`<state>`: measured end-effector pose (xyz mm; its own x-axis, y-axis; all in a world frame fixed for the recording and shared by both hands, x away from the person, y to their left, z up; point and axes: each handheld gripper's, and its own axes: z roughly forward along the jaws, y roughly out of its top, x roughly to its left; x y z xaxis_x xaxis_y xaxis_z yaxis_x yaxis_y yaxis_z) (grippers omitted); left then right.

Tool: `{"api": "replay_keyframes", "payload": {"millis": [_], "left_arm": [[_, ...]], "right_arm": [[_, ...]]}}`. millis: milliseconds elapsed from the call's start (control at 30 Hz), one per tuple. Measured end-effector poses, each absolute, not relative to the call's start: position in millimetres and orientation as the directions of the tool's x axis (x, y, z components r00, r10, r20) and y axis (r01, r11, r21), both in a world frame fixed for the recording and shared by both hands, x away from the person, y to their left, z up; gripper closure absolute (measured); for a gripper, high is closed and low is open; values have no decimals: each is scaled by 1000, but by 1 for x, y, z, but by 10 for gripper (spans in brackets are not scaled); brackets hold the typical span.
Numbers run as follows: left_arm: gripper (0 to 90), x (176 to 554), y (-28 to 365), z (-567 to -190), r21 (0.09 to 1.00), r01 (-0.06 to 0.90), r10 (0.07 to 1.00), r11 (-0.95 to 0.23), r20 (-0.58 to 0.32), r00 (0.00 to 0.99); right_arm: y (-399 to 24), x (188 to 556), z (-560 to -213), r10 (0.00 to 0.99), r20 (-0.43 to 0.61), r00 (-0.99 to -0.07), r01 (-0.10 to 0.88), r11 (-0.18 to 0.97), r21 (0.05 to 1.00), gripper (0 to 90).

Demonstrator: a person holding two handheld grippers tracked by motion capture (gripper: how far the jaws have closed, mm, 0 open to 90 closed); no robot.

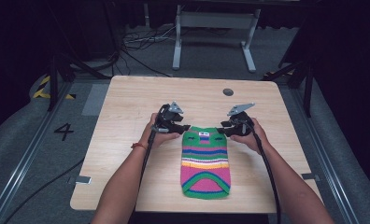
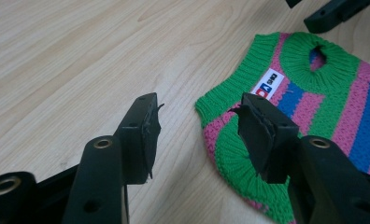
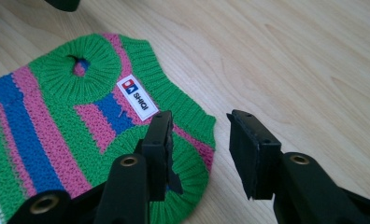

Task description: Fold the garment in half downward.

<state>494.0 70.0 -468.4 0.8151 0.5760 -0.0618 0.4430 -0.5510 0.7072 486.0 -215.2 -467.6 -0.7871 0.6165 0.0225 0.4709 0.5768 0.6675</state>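
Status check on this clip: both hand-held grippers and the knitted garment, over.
Left hand-held gripper open at the striped knit sweater's far left corner. Right hand-held gripper open at its far right corner. Sweater flat on the table, ungripped. Nothing in the way.

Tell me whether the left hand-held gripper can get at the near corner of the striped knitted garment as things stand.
Probably yes. The left hand-held gripper is open right at the striped knitted garment, one jaw over its green edge, the other over bare table. Nothing lies between.
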Motion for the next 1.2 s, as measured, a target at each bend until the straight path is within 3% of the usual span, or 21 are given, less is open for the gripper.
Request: {"api": "replay_keyframes", "payload": {"millis": [367,700,800,900,1000,1133,1200], "left_arm": [[511,501,58,-486,658,476,572,-583,-83,816],[411,509,39,-492,624,483,585,-614,-51,810],[318,513,38,-494,617,516,613,-594,-67,787],[327,516,38,-497,627,520,614,-580,-84,785],[383,518,40,-496,629,504,589,-592,-90,803],[664,520,40,-495,629,483,527,-609,-134,839],[714,520,39,-494,624,481,521,-615,-137,843]], "right_arm": [[-206,499,-483,648,36,-761,517,571,638,622],[-203,509,-488,647,39,-762,538,597,595,607],[-203,511,-488,645,56,-762,549,598,584,619],[-204,514,-488,641,78,-763,558,594,580,635],[-205,515,-488,635,86,-768,556,593,583,688],[-205,517,-489,611,121,-782,553,590,589,816],[-204,517,-488,612,118,-782,553,594,585,825]]}}
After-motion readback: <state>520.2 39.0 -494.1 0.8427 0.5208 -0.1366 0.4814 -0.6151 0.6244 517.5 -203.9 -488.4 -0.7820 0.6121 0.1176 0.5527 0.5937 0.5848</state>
